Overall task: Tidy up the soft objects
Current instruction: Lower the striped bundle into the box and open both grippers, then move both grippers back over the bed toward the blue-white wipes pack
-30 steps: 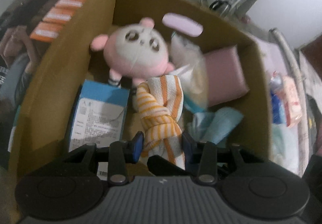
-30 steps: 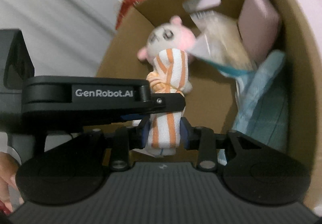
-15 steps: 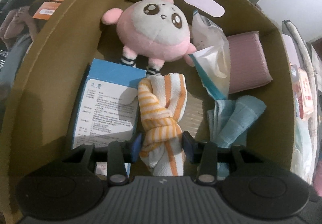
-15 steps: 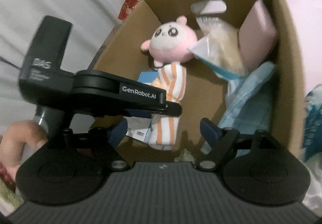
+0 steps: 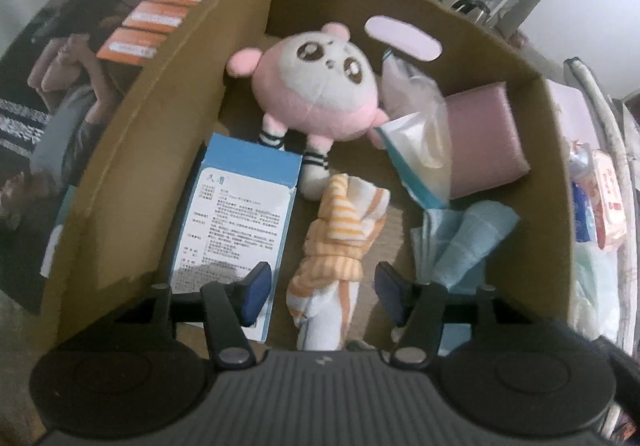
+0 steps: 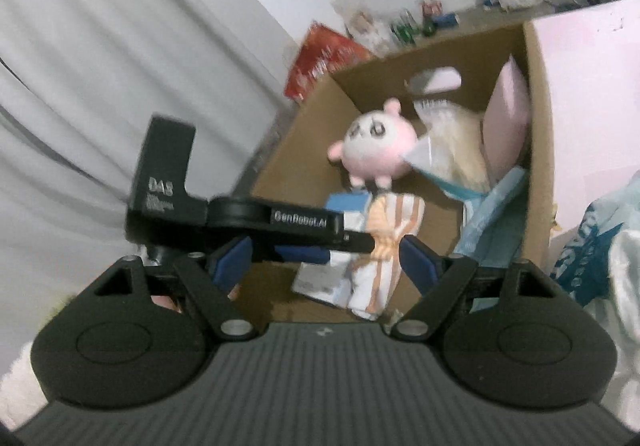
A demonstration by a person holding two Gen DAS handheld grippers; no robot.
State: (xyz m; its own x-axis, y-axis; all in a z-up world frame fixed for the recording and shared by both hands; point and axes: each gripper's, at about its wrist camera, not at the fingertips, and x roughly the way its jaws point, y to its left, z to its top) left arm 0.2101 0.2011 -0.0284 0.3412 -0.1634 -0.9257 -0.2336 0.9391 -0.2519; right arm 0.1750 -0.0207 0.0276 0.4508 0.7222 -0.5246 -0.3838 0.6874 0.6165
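Inside the corrugated cardboard box (image 5: 120,181), lying knotted and limp: striped orange-and-white cloth (image 5: 340,246), beside a round plush toy (image 5: 320,93). Left gripper (image 5: 320,290) jaws just opening, released around it; right gripper (image 6: 324,262) jaws spread, empty.

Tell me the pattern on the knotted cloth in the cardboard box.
Orange and white stripes on the knotted cloth; the left wrist view shows it best.

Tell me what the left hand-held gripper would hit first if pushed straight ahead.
Most likely the orange-striped cloth, which lies between the open jaws of the left hand-held gripper, then the cardboard box floor beneath; depth is uncertain.
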